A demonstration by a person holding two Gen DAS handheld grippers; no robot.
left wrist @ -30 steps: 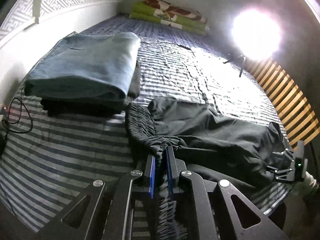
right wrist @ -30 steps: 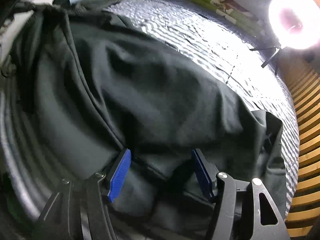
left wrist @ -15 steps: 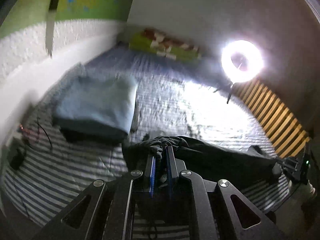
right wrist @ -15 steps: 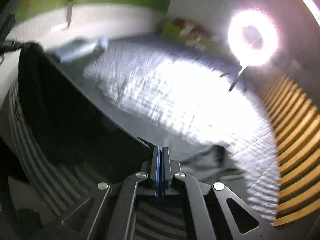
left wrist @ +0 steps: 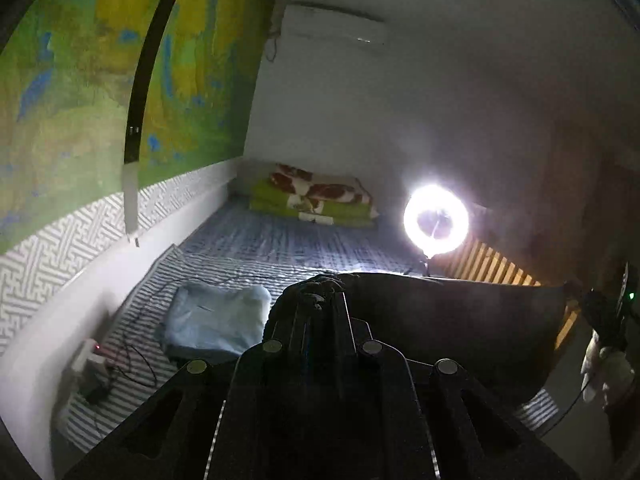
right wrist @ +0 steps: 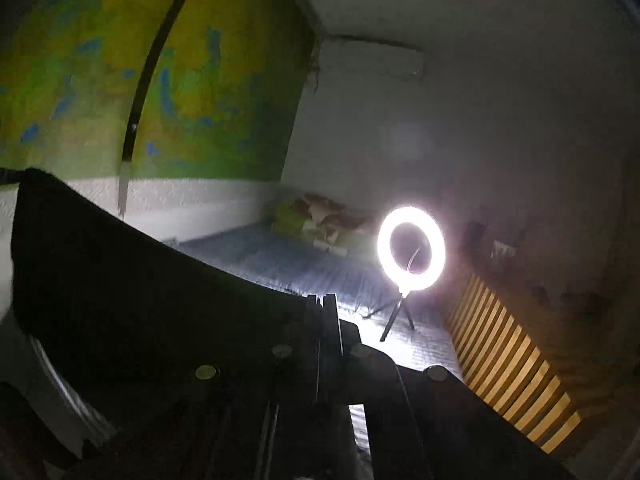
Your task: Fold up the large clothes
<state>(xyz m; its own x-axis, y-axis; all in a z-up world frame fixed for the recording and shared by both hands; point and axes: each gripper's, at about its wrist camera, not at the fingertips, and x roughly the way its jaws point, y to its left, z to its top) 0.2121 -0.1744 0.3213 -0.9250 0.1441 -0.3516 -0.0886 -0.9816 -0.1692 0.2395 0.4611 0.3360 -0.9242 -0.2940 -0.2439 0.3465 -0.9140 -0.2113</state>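
A large black garment [left wrist: 452, 320] hangs stretched in the air above the striped bed [left wrist: 256, 248]. My left gripper [left wrist: 318, 300] is shut on its gathered waistband, bunched at the fingertips. From there the cloth's top edge runs right to the other gripper [left wrist: 616, 312], seen at the frame's right edge. In the right wrist view my right gripper [right wrist: 323, 304] is shut on the garment's other corner, and the black garment [right wrist: 132, 280] spreads left as a dark sheet up to the far grip. Its lower part is hidden behind the gripper bodies.
A folded light-blue cloth [left wrist: 216, 320] lies on the bed's left side near a charger and cables [left wrist: 96, 364]. Folded green-and-brown blankets [left wrist: 316, 200] sit at the head. A lit ring light [left wrist: 436, 220] on a tripod stands beside a wooden slatted frame [right wrist: 516, 364].
Both grippers have risen high and tilted up, lifting the black garment off the bed and stretching it between them. The right gripper's jaws, open over the cloth a second ago, have shut on it.
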